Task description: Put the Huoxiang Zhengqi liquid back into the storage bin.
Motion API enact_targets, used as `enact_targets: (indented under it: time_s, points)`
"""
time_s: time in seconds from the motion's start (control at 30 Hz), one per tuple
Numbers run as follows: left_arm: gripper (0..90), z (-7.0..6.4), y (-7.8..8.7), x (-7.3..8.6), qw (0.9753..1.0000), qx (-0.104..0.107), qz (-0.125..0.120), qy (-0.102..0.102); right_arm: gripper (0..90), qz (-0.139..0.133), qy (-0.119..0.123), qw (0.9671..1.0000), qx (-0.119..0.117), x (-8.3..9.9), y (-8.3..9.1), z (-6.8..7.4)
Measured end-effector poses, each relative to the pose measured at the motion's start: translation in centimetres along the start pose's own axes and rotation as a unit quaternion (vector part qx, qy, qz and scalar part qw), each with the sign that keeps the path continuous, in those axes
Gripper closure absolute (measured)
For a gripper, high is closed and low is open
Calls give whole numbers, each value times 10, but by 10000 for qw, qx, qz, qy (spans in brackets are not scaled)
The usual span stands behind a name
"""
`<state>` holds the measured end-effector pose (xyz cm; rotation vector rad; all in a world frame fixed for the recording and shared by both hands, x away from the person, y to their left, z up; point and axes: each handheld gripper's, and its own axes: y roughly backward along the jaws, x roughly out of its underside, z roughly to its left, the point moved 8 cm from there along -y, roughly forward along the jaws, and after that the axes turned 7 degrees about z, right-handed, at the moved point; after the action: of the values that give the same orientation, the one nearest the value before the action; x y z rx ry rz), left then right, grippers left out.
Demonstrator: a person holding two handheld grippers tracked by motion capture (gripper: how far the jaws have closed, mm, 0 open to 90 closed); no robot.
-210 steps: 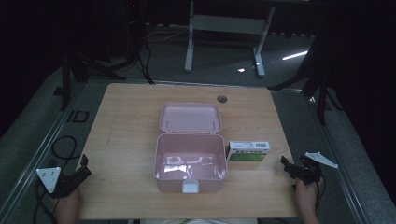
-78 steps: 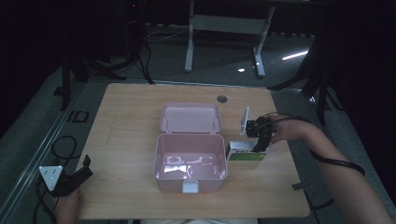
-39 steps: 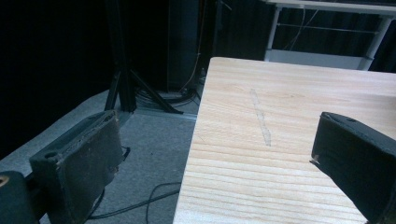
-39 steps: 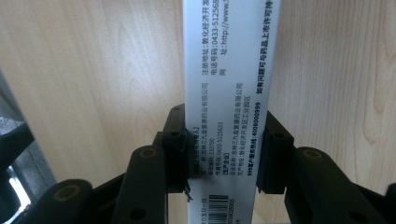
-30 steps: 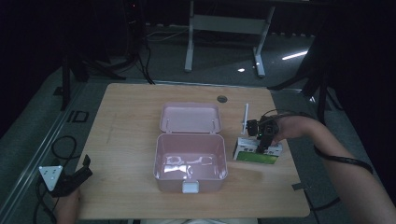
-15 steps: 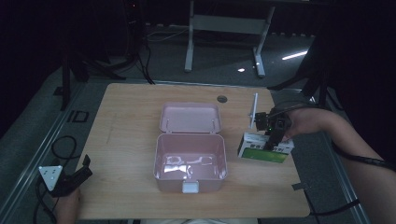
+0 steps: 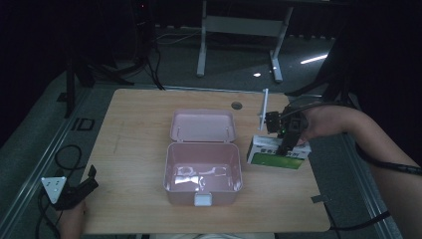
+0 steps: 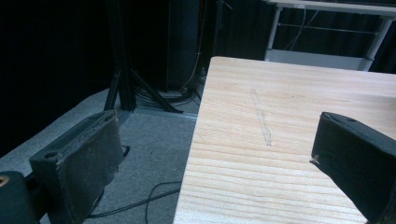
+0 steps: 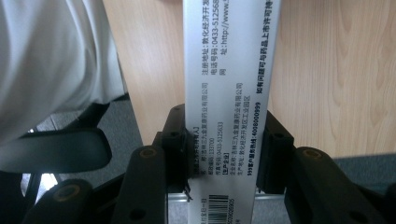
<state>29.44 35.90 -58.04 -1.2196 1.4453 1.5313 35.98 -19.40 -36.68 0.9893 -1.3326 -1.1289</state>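
At three o'clock of the pink box [image 7: 202, 172], we are pinching the carton [image 7: 276, 154] in our right claw [image 7: 285, 144], lifting it clear of the bench [image 7: 134, 134] for packing, while our left claw [image 7: 82, 188] is idling spread.

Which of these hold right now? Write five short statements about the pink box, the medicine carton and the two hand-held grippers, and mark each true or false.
1. The right hand-held gripper is shut on the green and white medicine carton. True; the right gripper view shows its jaws pressed against both sides of the carton.
2. The pink lunch box is closed. False; its lid lies open behind it.
3. The carton is inside the pink lunch box. False; it is to the right of the box, outside it.
4. The left hand-held gripper is open and holds nothing. True.
5. The left hand-held gripper is at the table's far right corner. False; it is by the near left corner.
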Motion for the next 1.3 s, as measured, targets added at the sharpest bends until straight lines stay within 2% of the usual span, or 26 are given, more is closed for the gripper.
enact_targets:
  time_s: [0.2, 0.33, 0.8, 0.9, 1.07, 1.13, 1.3]
  points:
    - [21, 0, 0, 0, 10000, 6, 3, -7, 618, -168, 225, 9996, 17, -24, 11, 8]
    - [21, 0, 0, 0, 10000, 37, 3, 21, 618, -198, 330, 9991, 197, -42, 15, 10]
    - [21, 0, 0, 0, 10000, 61, -15, 24, 618, -187, 793, 9961, 346, -107, 15, 26]
    - [21, 0, 0, 0, 10000, 61, -16, 16, 618, -185, 831, 9959, 301, -114, 15, 29]
    - [21, -1, 0, 0, 10000, 75, -16, 1, 618, -261, 965, 9947, 226, -138, 12, 37]
    - [21, -1, 1, 0, 10000, 75, -19, -3, 618, -257, 958, 9948, 218, -141, 11, 38]
    - [21, -1, 0, 0, 10000, 81, -1, -23, 618, -164, 994, 9948, 137, -156, -2, 40]
